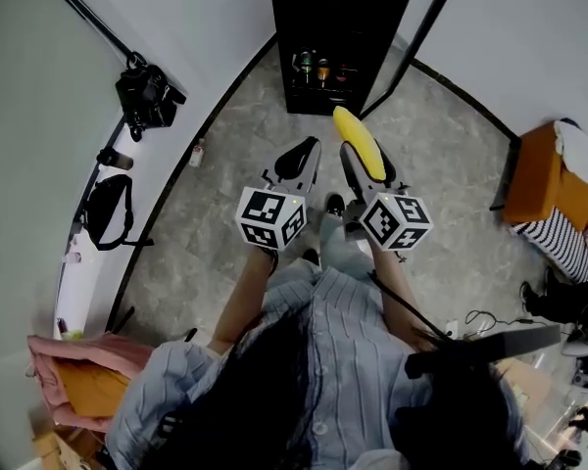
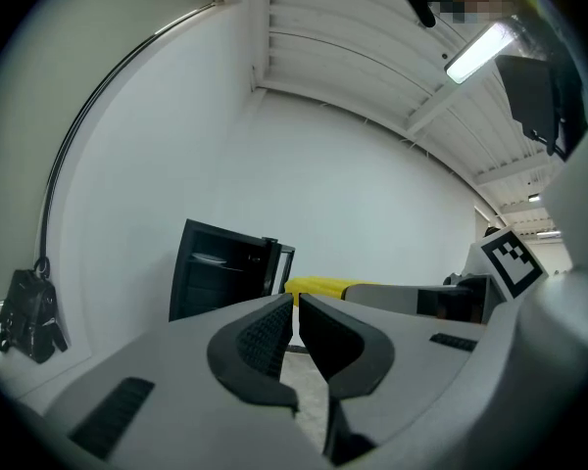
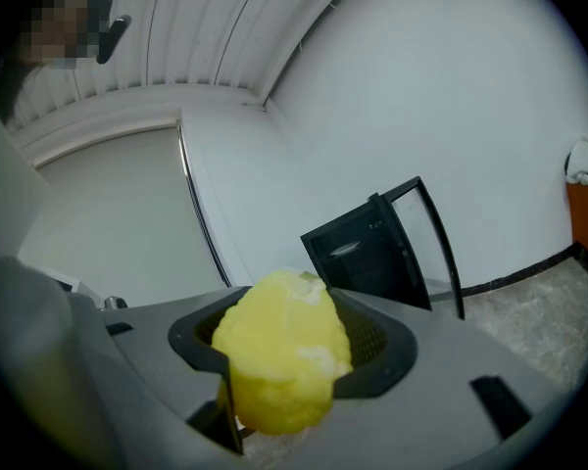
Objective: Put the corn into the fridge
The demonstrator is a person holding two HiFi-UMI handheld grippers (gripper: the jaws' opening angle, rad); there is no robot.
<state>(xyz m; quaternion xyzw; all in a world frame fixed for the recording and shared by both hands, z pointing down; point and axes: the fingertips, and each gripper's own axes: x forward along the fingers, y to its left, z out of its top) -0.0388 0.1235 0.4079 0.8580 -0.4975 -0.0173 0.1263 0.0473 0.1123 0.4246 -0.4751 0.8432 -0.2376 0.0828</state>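
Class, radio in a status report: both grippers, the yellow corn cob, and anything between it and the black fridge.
Left gripper shut, empty. Right gripper shut on yellow corn cob. Black fridge ahead, door open; nothing seen in the way.

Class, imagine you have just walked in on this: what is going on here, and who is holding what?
A person stands on a grey floor with a gripper in each hand, facing a black fridge whose door is open. The right gripper has its jaws clamped on a yellow corn, pointed toward the fridge but well short of it. The left gripper is empty, its jaws together.
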